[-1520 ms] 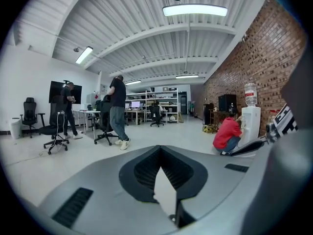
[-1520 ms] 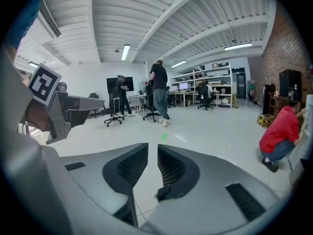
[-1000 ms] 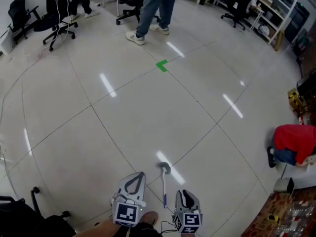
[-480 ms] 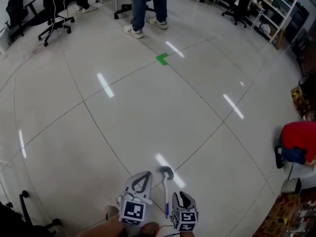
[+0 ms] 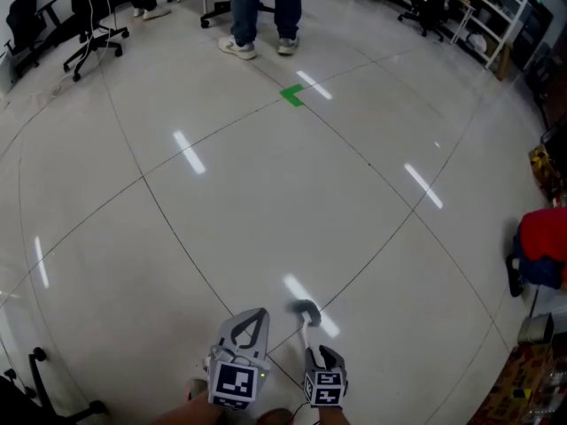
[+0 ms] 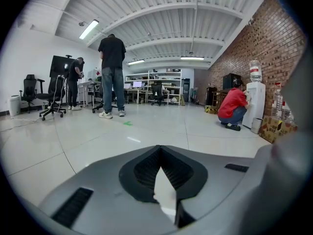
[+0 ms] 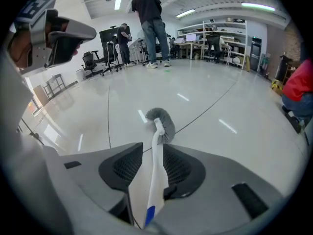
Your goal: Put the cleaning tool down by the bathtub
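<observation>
The right tool [image 5: 312, 351] [image 7: 151, 148] is tipped steeply down at the floor [image 5: 266, 193] with its jaws spread; they have just been opening. The brush [image 5: 306, 319] [image 7: 156, 165] lies between them, its handle against one jaw with a gap at the other. Its bristle head sticks out at 12 o'clock, low over the floor. At 9 o'clock, just beside, the left tool [image 5: 255, 315] [image 6: 159, 148] points flatter, jaws pressed together on nothing. A person in red [image 5: 542, 257] crouches at 3 o'clock.
</observation>
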The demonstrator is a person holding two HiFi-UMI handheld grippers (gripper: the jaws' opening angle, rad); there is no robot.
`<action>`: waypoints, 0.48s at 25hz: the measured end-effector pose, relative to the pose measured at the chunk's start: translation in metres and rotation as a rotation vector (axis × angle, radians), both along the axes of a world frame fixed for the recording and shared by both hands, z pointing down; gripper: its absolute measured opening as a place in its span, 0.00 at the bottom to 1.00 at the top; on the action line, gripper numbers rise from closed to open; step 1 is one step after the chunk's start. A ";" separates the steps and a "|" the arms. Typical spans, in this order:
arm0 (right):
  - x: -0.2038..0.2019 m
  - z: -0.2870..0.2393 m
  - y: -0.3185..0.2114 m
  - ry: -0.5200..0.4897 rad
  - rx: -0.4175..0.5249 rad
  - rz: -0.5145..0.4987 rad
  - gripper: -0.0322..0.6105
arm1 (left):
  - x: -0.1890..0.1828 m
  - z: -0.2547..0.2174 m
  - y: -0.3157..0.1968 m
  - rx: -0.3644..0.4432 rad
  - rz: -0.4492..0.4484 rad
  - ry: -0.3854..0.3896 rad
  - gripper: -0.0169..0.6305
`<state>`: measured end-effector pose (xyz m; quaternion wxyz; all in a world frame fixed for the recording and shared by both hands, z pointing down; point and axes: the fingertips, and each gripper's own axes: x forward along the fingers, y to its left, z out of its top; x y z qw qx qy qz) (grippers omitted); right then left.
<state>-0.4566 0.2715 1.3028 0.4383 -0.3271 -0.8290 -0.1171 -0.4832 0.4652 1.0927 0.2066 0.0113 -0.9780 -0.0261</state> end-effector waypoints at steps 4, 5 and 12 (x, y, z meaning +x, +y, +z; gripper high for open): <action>-0.005 0.029 -0.004 0.039 0.033 0.029 0.31 | -0.006 0.019 0.004 0.001 -0.009 0.045 0.03; -0.004 0.035 -0.004 0.052 0.042 0.025 0.31 | -0.007 0.025 0.004 -0.002 -0.007 0.059 0.03; 0.006 0.080 -0.006 0.155 0.148 -0.027 0.31 | -0.024 0.018 0.007 0.062 -0.015 0.025 0.03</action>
